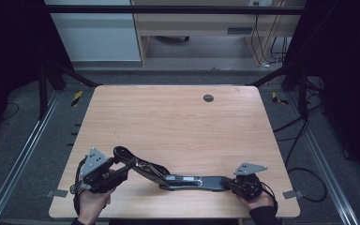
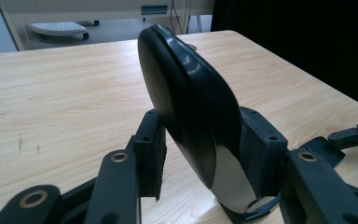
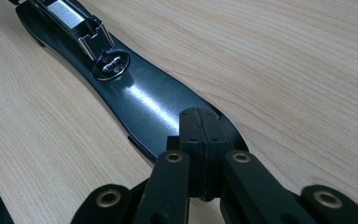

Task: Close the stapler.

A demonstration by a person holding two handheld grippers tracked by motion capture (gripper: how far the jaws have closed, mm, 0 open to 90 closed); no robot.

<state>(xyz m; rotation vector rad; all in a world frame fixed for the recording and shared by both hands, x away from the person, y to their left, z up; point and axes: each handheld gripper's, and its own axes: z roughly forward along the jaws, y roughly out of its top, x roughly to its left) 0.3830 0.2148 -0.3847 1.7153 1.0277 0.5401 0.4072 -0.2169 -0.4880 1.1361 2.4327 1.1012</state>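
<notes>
Now the left gripper (image 1: 122, 169) is pinching the raised upper arm of the black stapler (image 1: 168, 177) between its pads. Meanwhile the right gripper (image 1: 228, 183), jaws fully together, is pressing on the base's end on the table (image 1: 178, 122)

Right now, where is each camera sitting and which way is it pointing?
High view: above the near edge, facing forward and down on the wooden table; both hands show, with the left gripper and right gripper.
Left gripper view: rides the left gripper, looking along its jaws, closed on the raised black handle.
Right gripper view: rides the right gripper, jaws shut above the black base.
Shared: all three show the same long black stapler and tabletop.
</notes>
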